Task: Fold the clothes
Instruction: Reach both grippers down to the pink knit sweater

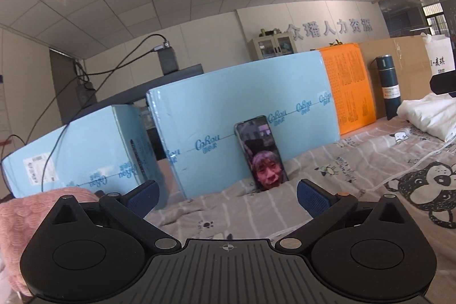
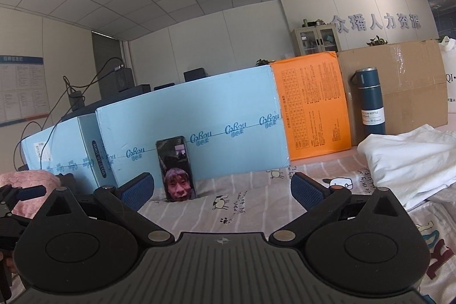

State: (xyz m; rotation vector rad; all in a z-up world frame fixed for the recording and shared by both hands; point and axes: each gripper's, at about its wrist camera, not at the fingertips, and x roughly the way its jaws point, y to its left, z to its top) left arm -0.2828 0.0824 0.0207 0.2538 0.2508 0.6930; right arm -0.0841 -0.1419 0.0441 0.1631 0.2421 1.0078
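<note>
Left hand-held gripper [image 1: 226, 197] and right hand-held gripper [image 2: 222, 190] spread apart, "CoRou" boxes [image 2: 199, 130], "VACUUM BOTTLE" flask [image 2: 370, 101]

left tool [image 1: 226, 197]: jaws wide apart, holding nothing | right tool [image 2: 222, 190]: same

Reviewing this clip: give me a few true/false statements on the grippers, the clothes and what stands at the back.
1. Both the left gripper and the right gripper are open and hold nothing. True.
2. The white garment lies folded flat in a neat square. False: it is a rumpled heap on the patterned sheet.
3. A phone leans upright against the light blue box. True.
4. The dark blue bottle lies on its side. False: it stands upright by the cardboard box.
5. A pink cloth lies at the left. True.
</note>
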